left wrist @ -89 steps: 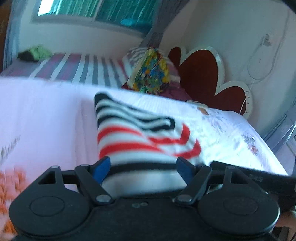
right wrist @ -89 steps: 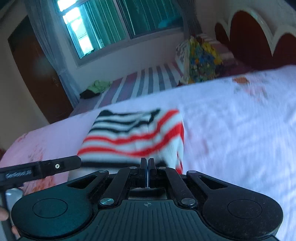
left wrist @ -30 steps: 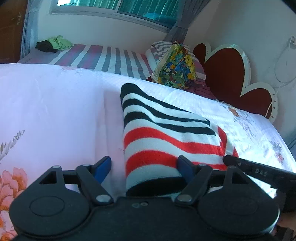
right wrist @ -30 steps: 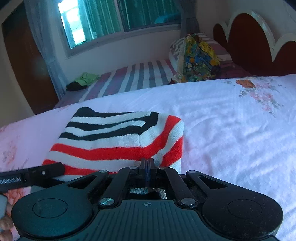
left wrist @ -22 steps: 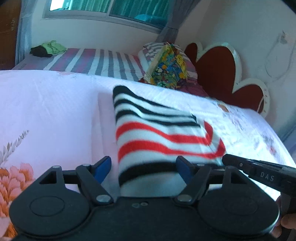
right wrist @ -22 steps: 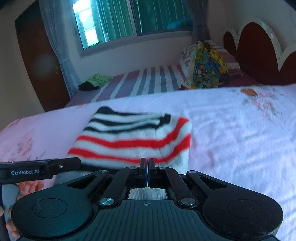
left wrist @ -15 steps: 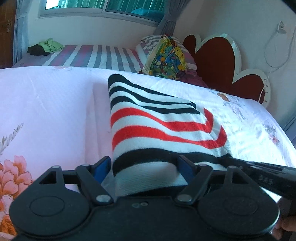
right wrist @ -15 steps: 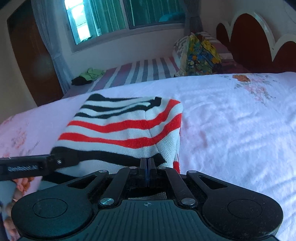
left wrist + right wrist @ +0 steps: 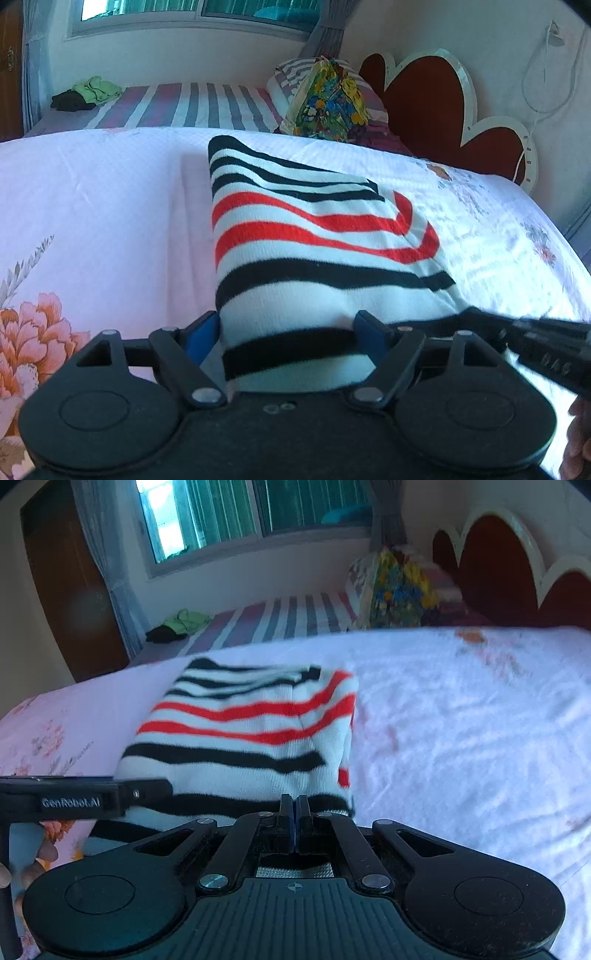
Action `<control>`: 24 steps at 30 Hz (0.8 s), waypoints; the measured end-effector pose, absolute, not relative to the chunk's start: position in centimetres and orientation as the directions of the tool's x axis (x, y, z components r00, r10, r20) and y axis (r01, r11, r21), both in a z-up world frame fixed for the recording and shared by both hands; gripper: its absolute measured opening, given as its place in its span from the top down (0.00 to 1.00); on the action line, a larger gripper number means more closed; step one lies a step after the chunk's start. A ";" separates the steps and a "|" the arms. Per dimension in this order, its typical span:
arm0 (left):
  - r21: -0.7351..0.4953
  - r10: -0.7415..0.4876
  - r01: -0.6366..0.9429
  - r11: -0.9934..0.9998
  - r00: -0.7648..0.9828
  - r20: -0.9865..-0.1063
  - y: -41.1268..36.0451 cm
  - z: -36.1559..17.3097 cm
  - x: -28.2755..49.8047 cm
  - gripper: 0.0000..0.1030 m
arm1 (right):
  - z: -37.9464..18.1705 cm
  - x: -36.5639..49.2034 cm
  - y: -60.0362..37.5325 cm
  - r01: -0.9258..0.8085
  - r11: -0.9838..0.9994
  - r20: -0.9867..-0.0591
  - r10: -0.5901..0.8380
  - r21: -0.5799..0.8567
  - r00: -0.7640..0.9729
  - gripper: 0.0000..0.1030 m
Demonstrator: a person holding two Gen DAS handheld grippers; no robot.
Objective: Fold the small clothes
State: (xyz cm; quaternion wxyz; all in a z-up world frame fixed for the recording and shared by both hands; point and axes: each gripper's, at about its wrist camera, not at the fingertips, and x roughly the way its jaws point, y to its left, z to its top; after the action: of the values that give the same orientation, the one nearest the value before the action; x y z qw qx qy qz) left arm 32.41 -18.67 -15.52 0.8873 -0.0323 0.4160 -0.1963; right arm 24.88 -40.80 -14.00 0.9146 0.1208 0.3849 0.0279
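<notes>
A small knit garment [image 9: 314, 251] with white, black and red stripes lies folded on the pink floral bedsheet [image 9: 92, 206]. My left gripper [image 9: 288, 328] is open, its blue-padded fingers [image 9: 199, 328] on either side of the garment's near edge. My right gripper [image 9: 294, 808] is shut at the garment's [image 9: 240, 738] near right edge; cloth shows beneath the jaws, but I cannot tell whether it is pinched. The right gripper's finger shows at the lower right of the left wrist view [image 9: 535, 347]. The left gripper's finger shows at the left of the right wrist view [image 9: 81, 801].
A second bed with a striped cover [image 9: 192, 107] stands behind, with a green and black clothes heap [image 9: 86, 94] and a colourful cushion [image 9: 328, 107]. A red heart-shaped headboard [image 9: 436, 107] is at the right. A window [image 9: 236, 513] and a brown door [image 9: 70, 590] are at the back.
The garment's near edge has come closer to both grippers and more of its black stripes show. The right wrist view is blurred from movement. Both grippers keep their jaw state.
</notes>
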 end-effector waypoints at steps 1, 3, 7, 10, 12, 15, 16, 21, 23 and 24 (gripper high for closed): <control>-0.216 -0.374 0.325 0.921 0.576 -0.727 -18.7 -15.5 32.3 0.23 | -14.0 24.6 -40.7 0.043 0.973 -0.698 0.130 0.225 0.704 1.00; -0.221 -0.377 0.324 0.920 0.571 -0.729 -18.6 -15.8 32.1 0.22 | -15.1 24.5 -40.8 0.051 0.972 -0.729 0.139 0.231 0.670 1.00; -0.241 -0.384 0.317 0.918 0.550 -0.742 -18.5 -16.4 32.1 0.19 | -15.7 24.1 -41.1 0.065 0.964 -0.736 0.153 0.258 0.660 1.00; -0.236 -0.382 0.321 0.917 0.544 -0.747 -18.5 -16.2 32.0 0.20 | -14.4 24.0 -41.2 0.074 0.962 -0.719 0.144 0.263 0.680 1.00; -0.236 -0.381 0.319 0.918 0.541 -0.750 -18.5 -16.0 32.0 0.20 | -14.1 23.8 -41.2 0.084 0.965 -0.715 0.125 0.250 0.688 1.00; -0.237 -0.380 0.317 0.918 0.541 -0.750 -18.6 -15.9 32.0 0.20 | -15.5 24.2 -41.1 0.075 0.965 -0.759 0.148 0.251 0.634 1.00; -0.232 -0.379 0.322 0.918 0.541 -0.751 -18.7 -16.0 32.0 0.19 | -15.8 24.2 -41.2 0.074 0.964 -0.760 0.154 0.256 0.631 1.00; -0.230 -0.375 0.317 0.920 0.542 -0.752 -18.6 -16.3 32.2 0.15 | -14.4 24.1 -41.2 0.105 0.959 -0.745 0.133 0.264 0.654 1.00; -0.230 -0.374 0.317 0.920 0.542 -0.752 -18.7 -16.2 32.2 0.15 | -14.1 23.9 -41.0 0.101 0.965 -0.733 0.115 0.243 0.670 0.43; -0.227 -0.371 0.315 0.921 0.543 -0.753 -18.7 -16.3 32.1 0.15 | -14.4 23.8 -40.7 0.110 0.969 -0.736 0.091 0.220 0.671 0.13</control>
State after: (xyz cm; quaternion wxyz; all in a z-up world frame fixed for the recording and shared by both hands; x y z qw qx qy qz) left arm 32.15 -18.70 -16.25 0.8778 -0.0323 0.4360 -0.1955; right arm 23.82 -40.75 -14.41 0.9056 0.1238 0.4056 -0.0053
